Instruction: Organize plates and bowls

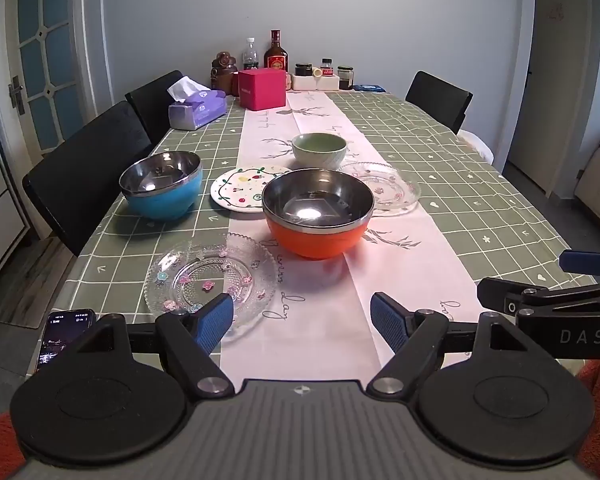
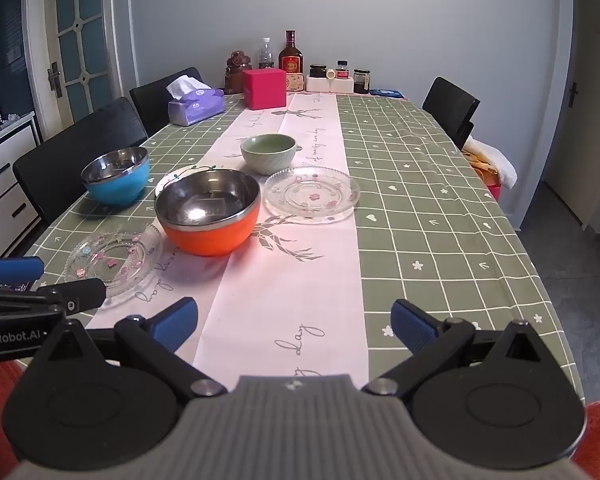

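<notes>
Both your left gripper (image 1: 302,318) and right gripper (image 2: 294,324) stand spread wide, holding nothing. Nearest lies the glass plate (image 1: 211,280), just ahead of your left fingers; pinch its rim squarely. Beyond sit the orange bowl (image 1: 317,213), the second glass plate (image 2: 312,194) and the green bowl (image 1: 319,151).

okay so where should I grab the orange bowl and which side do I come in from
Probably the near rim of the orange bowl. It stands upright and empty, so one finger can drop inside its steel lining and the other outside the orange wall. Come from the front with the open right gripper: that side is bare runner, while the painted plate lies behind it and a glass plate to its left.
</notes>
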A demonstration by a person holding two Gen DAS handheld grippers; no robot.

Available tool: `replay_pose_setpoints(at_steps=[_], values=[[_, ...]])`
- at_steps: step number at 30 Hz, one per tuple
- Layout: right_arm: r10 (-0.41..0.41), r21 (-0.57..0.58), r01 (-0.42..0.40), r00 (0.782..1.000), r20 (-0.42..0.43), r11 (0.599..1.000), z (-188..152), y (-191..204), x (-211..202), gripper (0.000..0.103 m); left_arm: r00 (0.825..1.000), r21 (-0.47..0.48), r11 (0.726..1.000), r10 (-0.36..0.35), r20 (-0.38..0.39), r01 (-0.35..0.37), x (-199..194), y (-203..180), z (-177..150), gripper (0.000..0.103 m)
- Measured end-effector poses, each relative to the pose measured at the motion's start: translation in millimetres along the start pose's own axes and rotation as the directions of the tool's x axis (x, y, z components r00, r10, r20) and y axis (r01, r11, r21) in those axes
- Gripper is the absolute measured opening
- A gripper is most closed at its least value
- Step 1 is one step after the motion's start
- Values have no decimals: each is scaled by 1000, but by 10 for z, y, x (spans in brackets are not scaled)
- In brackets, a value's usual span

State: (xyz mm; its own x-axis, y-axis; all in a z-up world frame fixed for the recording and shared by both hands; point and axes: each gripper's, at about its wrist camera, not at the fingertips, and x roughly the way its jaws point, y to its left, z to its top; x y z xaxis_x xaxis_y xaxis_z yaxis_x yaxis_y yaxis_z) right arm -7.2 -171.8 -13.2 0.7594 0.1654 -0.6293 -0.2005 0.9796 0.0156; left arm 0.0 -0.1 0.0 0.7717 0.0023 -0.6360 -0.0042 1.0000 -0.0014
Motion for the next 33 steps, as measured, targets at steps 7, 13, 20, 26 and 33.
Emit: replay_pose_setpoints(at_steps=[7, 13, 20, 26, 33], values=[[3, 2, -3, 1000, -2, 1000, 2, 4, -2, 100, 1000, 2, 1000, 2, 9, -2, -16, 14, -14, 92], [3, 3, -3, 1000, -1, 1000, -2, 13, -10, 100, 1000, 7, 1000, 6, 0, -6, -10, -6, 5, 92], [4, 4, -4, 1000, -2, 1000, -1, 6, -18, 100, 1000, 7, 1000, 2, 1, -2, -23, -11, 6, 92], [5, 4, -5, 1000, -3, 1000, -5, 11, -15, 100, 1000, 5, 1000, 4, -1, -4, -24, -19, 8, 92], [5, 4, -5, 1000, -6, 1000, -12, 12, -31, 100, 1000, -2, 1000, 2, -2, -2, -20, -16, 5, 92]])
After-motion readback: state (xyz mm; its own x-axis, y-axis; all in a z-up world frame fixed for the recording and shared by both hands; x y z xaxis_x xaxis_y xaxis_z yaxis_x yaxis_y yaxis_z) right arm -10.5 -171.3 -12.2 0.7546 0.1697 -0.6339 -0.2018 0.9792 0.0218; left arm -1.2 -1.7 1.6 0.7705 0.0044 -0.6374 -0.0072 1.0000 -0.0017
